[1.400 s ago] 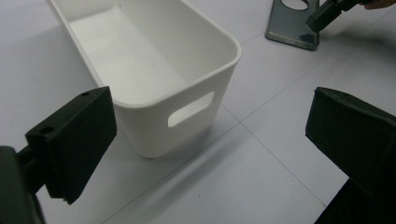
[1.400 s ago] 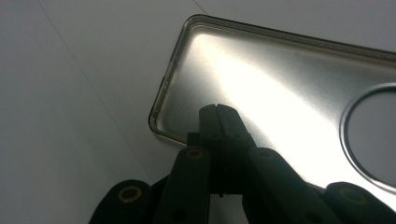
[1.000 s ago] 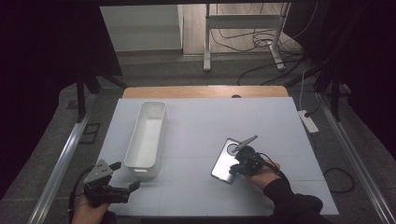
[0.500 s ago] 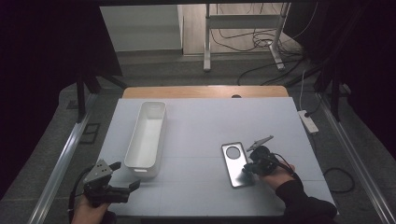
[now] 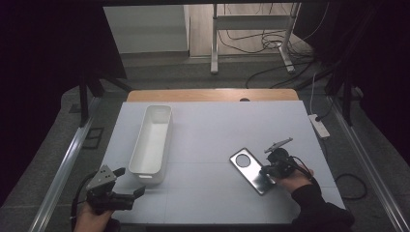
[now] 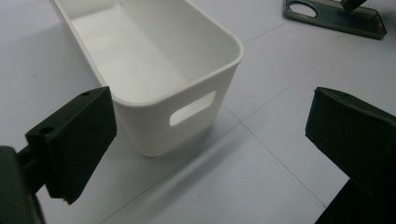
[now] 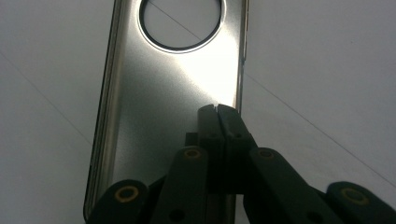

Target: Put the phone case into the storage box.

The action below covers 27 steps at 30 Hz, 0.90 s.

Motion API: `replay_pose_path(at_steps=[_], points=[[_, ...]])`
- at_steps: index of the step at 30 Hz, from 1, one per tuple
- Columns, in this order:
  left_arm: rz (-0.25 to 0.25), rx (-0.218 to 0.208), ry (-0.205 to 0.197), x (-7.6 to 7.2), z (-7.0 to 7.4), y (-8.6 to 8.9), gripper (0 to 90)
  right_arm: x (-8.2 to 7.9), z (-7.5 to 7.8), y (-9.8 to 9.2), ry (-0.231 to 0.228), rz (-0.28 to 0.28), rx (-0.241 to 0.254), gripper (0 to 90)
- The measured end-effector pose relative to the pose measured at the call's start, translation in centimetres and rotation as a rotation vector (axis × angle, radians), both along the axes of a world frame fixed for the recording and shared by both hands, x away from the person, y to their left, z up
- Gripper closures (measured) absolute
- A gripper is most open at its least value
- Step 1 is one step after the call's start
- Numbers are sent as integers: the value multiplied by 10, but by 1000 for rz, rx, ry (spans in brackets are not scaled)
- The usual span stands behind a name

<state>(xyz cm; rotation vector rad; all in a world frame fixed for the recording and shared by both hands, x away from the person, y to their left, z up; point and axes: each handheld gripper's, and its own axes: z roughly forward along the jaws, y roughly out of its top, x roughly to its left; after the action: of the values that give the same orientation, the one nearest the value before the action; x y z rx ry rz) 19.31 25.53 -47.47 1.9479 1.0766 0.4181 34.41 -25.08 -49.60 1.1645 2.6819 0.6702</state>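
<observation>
phone case [image 5: 252,170] lies flat on the desk [image 5: 212,130], lower right of centre in the high view. right claw [image 5: 269,170] pressed together, tips on the case's near edge. left claw [image 5: 126,182] spread, lower left, near the white bin [image 5: 152,137], holding nothing.

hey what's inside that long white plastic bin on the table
Nothing shows inside the long white plastic bin: its bare white floor is visible in the high view and the left gripper view. The near wall hides a strip of the floor just behind it in the left gripper view.
</observation>
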Motion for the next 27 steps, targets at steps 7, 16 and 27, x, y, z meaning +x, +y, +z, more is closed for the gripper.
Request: replay_pose_path(at_steps=[7,16,27], points=[[0,2,-1,0,0,0,28,-6,15,-1,-69,6,77,697],[-1,4,0,0,0,0,28,-6,24,-10,-110,-47,109,226],[-5,10,2,1,0,-1,28,-3,18,-14,-114,-95,84,0]])
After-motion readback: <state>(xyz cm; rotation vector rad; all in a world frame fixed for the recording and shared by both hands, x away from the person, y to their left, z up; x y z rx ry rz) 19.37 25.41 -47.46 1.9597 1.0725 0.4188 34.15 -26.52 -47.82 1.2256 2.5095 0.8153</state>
